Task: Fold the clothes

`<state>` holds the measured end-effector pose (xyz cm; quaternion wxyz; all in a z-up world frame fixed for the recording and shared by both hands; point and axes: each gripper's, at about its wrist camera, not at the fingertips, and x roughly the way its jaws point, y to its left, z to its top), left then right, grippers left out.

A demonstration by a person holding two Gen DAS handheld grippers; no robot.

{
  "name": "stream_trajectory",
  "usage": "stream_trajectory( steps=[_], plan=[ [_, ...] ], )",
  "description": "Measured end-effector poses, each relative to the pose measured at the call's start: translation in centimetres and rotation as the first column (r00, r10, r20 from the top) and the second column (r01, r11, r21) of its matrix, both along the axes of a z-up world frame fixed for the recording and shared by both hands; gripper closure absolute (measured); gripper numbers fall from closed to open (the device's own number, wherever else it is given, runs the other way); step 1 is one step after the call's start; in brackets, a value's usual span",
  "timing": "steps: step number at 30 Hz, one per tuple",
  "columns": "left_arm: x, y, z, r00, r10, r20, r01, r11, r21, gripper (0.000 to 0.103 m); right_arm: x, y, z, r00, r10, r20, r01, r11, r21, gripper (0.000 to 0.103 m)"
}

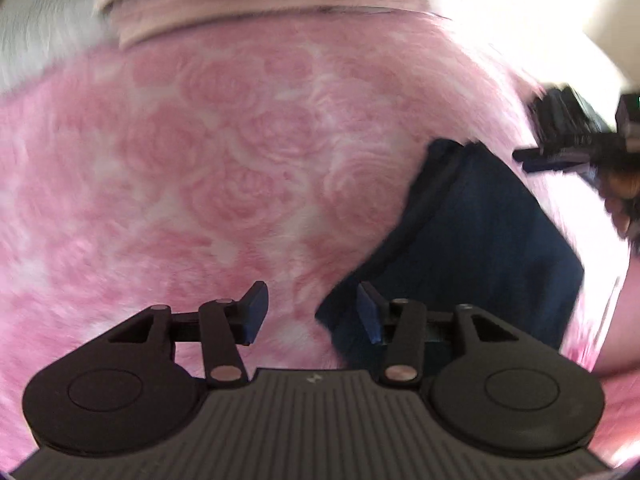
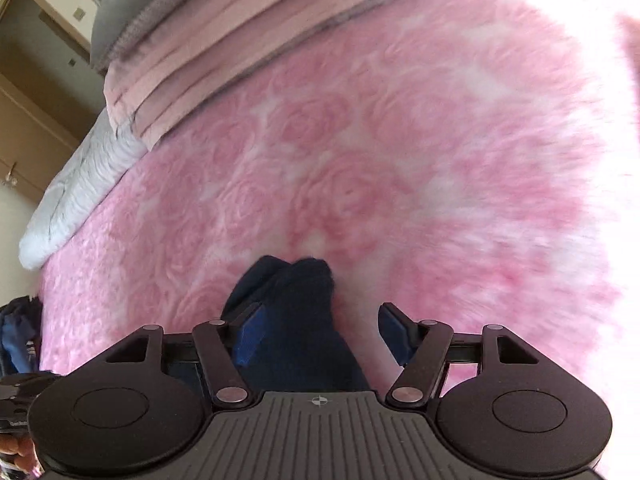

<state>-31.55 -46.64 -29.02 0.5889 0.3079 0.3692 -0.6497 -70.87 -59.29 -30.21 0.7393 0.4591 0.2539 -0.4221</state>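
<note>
- No writing is legible.
- Left gripper [image 1: 312, 312] gapes empty; navy garment [image 1: 472, 240] lies right of it on the pink rose blanket [image 1: 200, 160].
- Right gripper [image 2: 320, 332] spread around the garment.
- Only the right view shows a door [image 2: 24, 128].

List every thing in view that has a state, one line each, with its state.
left gripper: open, holding nothing, hovering over the blanket's edge of the garment.
right gripper: open, jaws either side of the garment, not clamped.
navy garment: bunched, lying on the blanket, not folded flat.
pink rose blanket: spread out.
pink bedding stack: folded.
</note>
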Motion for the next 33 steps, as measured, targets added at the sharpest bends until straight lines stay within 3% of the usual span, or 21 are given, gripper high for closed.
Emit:
stream_trajectory(
  steps=[2, 5, 7, 9, 11, 13, 15, 19, 22, 24, 26, 27, 28, 31, 33],
  plan=[
    [-2.4, 1.5, 0.1, 0.987, -0.147, 0.061, 0.15, 0.988, -0.035, 0.059, -2.1, 2.6, 1.1, 1.0, -0.03, -0.006, 0.03, 1.0, -0.008, 0.037],
    [-6.1, 3.7, 0.2, 0.921, -0.355, 0.159, 0.369, 0.927, -0.07, 0.059, -4.7, 7.6, 1.9, 0.994, -0.109, -0.016, 0.109, 0.994, 0.007, 0.037],
    [-8.5, 5.2, 0.3, 0.848, -0.48, 0.227, 0.507, 0.858, -0.08, 0.059, -6.1, 11.1, 2.0, 0.983, -0.183, -0.013, 0.183, 0.983, 0.018, 0.037],
    [-10.8, 6.5, -0.1, 0.755, -0.585, 0.295, 0.627, 0.776, -0.066, 0.058, -7.2, 14.6, 2.0, 0.966, -0.26, -0.006, 0.26, 0.965, 0.033, 0.037],
    [-11.9, 6.6, -3.3, 0.671, -0.651, 0.354, 0.686, 0.727, 0.037, 0.057, -7.5, 17.8, 1.5, 0.942, -0.335, -0.005, 0.334, 0.941, 0.054, 0.037],
    [-11.8, 7.3, -4.7, 0.644, -0.661, 0.385, 0.714, 0.7, 0.006, 0.055, -7.1, 20.5, 1.4, 0.925, -0.381, -0.011, 0.381, 0.923, 0.059, 0.037],
    [-12.0, 7.2, -4.6, 0.634, -0.666, 0.394, 0.721, 0.693, 0.011, 0.055, -6.4, 22.4, 1.5, 0.916, -0.402, -0.005, 0.401, 0.914, 0.059, 0.037],
    [-12.4, 6.9, -4.2, 0.607, -0.68, 0.412, 0.73, 0.682, 0.049, 0.055, -3.9, 23.5, 1.7, 0.942, -0.334, 0.008, 0.334, 0.942, 0.005, 0.037],
    [-13.6, 7.6, -4.8, 0.536, -0.692, 0.484, 0.762, 0.643, 0.075, 0.054, -2.9, 22.8, 1.0, 0.955, -0.296, 0.036, 0.297, 0.955, -0.024, 0.037],
    [-14.2, 8.0, -5.1, 0.496, -0.694, 0.521, 0.776, 0.624, 0.093, 0.055, -3.4, 21.6, -0.4, 0.942, -0.329, 0.06, 0.329, 0.944, 0.018, 0.038],
    [-14.1, 7.7, -5.0, 0.531, -0.684, 0.501, 0.751, 0.654, 0.097, 0.055, -4.5, 19.6, -1.6, 0.925, -0.363, 0.112, 0.36, 0.932, 0.043, 0.046],
    [-14.1, 7.5, -4.9, 0.548, -0.678, 0.49, 0.737, 0.668, 0.099, 0.054, -5.1, 18.5, -2.1, 0.915, -0.379, 0.139, 0.375, 0.925, 0.055, 0.065],
    [-14.1, 7.2, -4.8, 0.567, -0.67, 0.479, 0.723, 0.684, 0.101, 0.054, -5.7, 17.5, -2.7, 0.903, -0.396, 0.166, 0.39, 0.918, 0.068, 0.073],
    [-14.4, 6.6, -4.7, 0.615, -0.645, 0.454, 0.681, 0.725, 0.108, 0.054, -7.4, 14.1, -3.6, 0.877, -0.42, 0.232, 0.412, 0.907, 0.086, 0.075],
    [-14.7, 6.2, -4.5, 0.638, -0.633, 0.439, 0.656, 0.745, 0.12, 0.054, -7.8, 12.7, -4.0, 0.895, -0.383, 0.231, 0.374, 0.924, 0.082, 0.077]
  ],
)
